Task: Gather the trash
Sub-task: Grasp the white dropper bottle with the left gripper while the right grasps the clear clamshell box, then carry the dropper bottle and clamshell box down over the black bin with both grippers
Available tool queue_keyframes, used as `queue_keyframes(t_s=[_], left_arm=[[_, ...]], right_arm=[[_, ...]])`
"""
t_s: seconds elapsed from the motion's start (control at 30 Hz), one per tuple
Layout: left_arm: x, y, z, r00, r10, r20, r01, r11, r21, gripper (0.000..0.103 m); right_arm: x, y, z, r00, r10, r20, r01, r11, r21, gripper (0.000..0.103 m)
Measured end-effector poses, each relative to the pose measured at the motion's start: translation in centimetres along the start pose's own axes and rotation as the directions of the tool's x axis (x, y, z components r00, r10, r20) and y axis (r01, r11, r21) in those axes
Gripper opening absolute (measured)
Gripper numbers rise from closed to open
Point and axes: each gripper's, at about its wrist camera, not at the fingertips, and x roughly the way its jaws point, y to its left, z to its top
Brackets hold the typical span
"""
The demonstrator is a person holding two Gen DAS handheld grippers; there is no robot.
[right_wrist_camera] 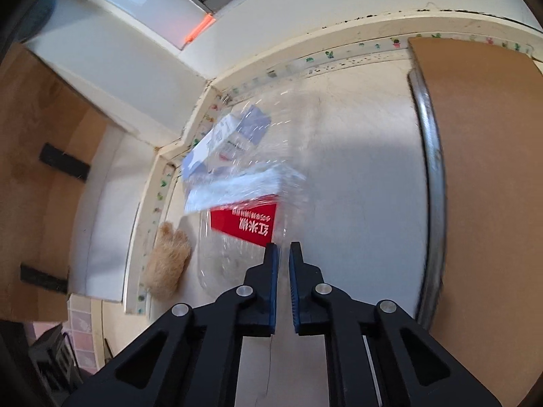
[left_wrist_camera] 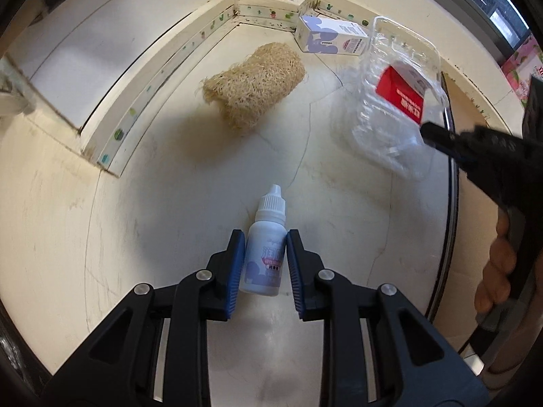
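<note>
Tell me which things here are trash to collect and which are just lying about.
Trash: dropper bottle in the left gripper; clear plastic clamshell in the right gripper; red box; purple-and-white carton.
Likely lying about: loofah.

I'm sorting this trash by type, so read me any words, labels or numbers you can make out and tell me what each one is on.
"红米椒", seen upside down: large white characters on the red box inside the clear plastic container.
Smaller white line beside it on the red box: too small to read.
Dropper bottle label: large characters cut off by the pads, unreadable.
White and lavender carton: print too small and blurred to read.
</note>
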Motion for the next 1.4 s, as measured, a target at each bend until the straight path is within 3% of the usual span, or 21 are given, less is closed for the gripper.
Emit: queue_keyframes(t_s=[0.27, 0.53, 1.03, 1.4], left_arm=[[-3.3, 0.2, -3.6, 0.996, -0.085, 0.027, 0.085, 0.996, 0.015, 0.022], [-8.2, 1.5, -8.1, 0.982, -0.180, 0.056, 0.175, 0.980, 0.093, 0.022], [-15.4, 5.6, -20.8, 0.959, -0.285, 0.003, 0.272, 0.919, 0.285, 0.022], [-17.6, 6.3, -28.6, 0.951, -0.303, -0.061, 0.304, 0.884, 0.354, 0.022]], right_arm=[[-4.7, -0.5, -6.2, 1.000, 0.023, -0.011, -0.023, 1.000, -0.008, 0.005], [-10.8, -0.7, -15.2, 1.000, 0.011, 0.026, -0.012, 0.999, 0.037, 0.005], [-22.1, 3.9, -38.8, 0.987, -0.042, 0.153, 0.026, 0.994, 0.109, 0.005], [-27.1, 6.3, -52.3, 0.978, -0.129, 0.164, 0.115, 0.989, 0.089, 0.005]])
